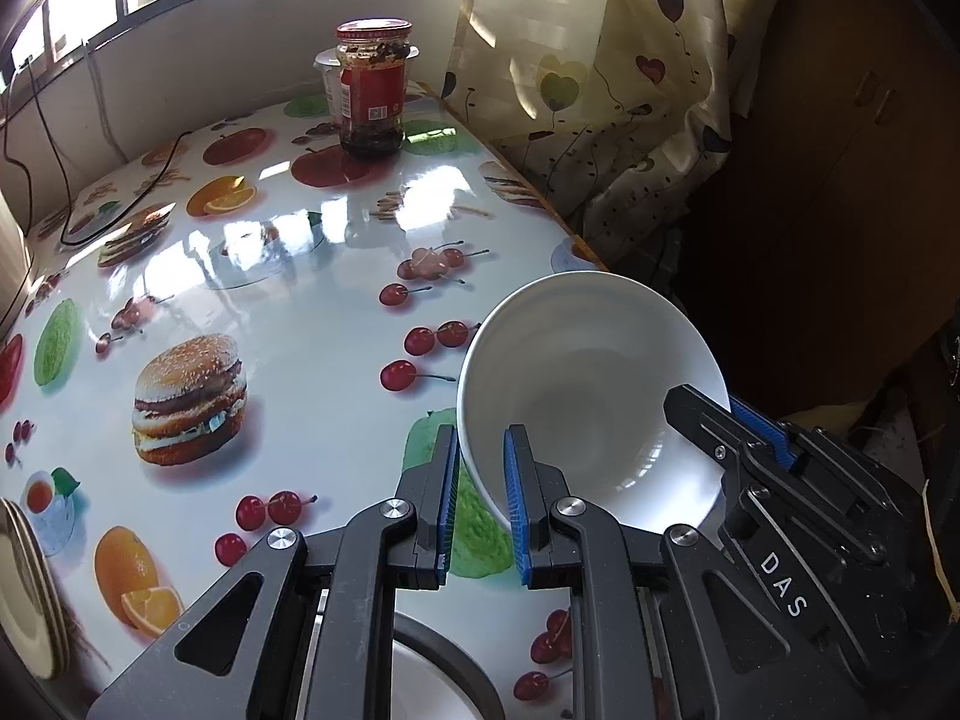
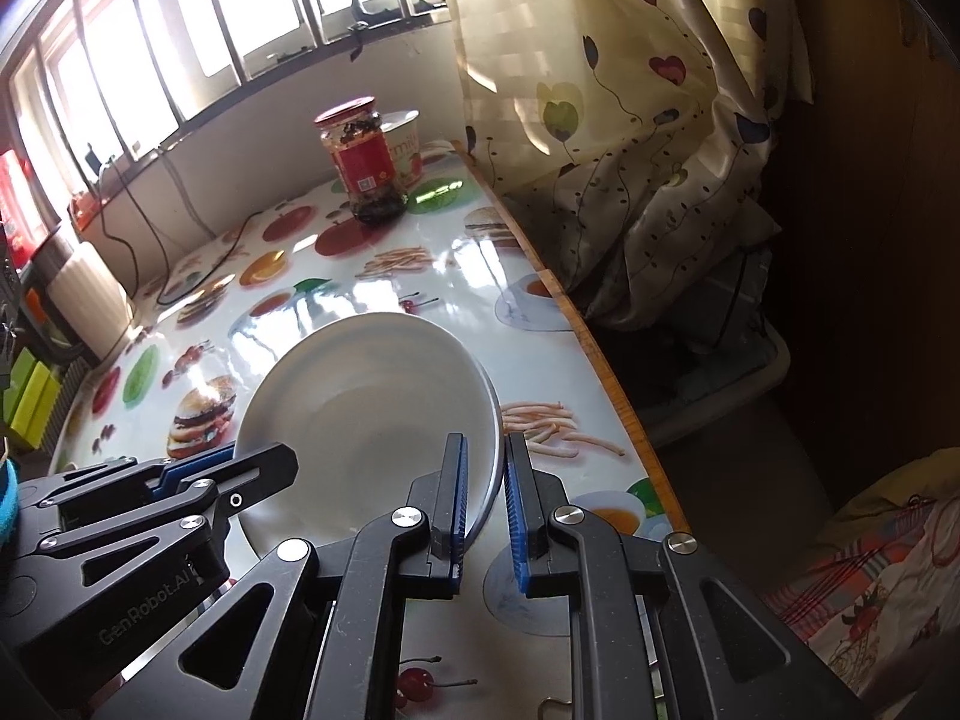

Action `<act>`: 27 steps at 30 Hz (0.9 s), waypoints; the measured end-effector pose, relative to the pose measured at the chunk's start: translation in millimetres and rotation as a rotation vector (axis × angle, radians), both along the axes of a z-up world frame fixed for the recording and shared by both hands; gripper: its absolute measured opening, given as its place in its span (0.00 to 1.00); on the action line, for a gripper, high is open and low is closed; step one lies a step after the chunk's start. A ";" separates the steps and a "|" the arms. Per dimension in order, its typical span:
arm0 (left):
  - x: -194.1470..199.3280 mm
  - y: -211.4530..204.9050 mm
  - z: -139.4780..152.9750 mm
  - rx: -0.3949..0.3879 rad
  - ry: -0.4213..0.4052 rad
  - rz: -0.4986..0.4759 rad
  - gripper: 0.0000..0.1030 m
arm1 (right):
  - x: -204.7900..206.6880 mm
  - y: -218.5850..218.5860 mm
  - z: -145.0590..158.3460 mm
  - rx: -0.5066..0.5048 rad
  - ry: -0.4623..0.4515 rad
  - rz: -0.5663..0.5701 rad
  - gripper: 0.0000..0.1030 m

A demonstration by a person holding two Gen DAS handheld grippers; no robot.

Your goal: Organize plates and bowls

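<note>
Both the left claw (image 1: 483,501) and the right claw (image 2: 485,504) pinch opposite rims of the white bowl (image 1: 591,384), tilted above the counter (image 1: 312,312).

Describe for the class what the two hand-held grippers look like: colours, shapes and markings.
Both are black, angular linkages with silver pivot bolts and blue ribbed pads. The left hand-held gripper reads "GenRobot.AI" on its side; the right hand-held gripper reads "DAS".
</note>
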State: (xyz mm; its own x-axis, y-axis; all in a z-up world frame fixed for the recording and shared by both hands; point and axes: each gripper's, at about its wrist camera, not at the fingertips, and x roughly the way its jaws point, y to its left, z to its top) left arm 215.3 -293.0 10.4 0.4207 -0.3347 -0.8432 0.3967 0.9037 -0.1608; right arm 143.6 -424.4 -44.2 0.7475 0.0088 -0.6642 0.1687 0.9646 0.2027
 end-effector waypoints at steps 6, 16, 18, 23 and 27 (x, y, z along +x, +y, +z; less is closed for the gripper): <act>-8.3 9.3 11.1 -0.019 -0.021 0.000 0.15 | -11.8 7.0 10.5 -0.004 -0.027 -0.002 0.12; -24.7 28.3 27.9 -0.048 -0.051 0.004 0.15 | -32.1 23.8 29.4 -0.017 -0.070 0.003 0.12; -27.3 33.0 30.2 -0.055 -0.055 0.007 0.15 | -35.6 28.2 32.6 -0.022 -0.076 0.003 0.12; -34.7 45.5 35.4 -0.068 -0.063 0.010 0.15 | -43.7 39.6 37.9 -0.028 -0.086 0.006 0.12; -41.4 56.7 38.4 -0.077 -0.065 0.013 0.15 | -51.2 50.0 40.5 -0.030 -0.093 0.009 0.12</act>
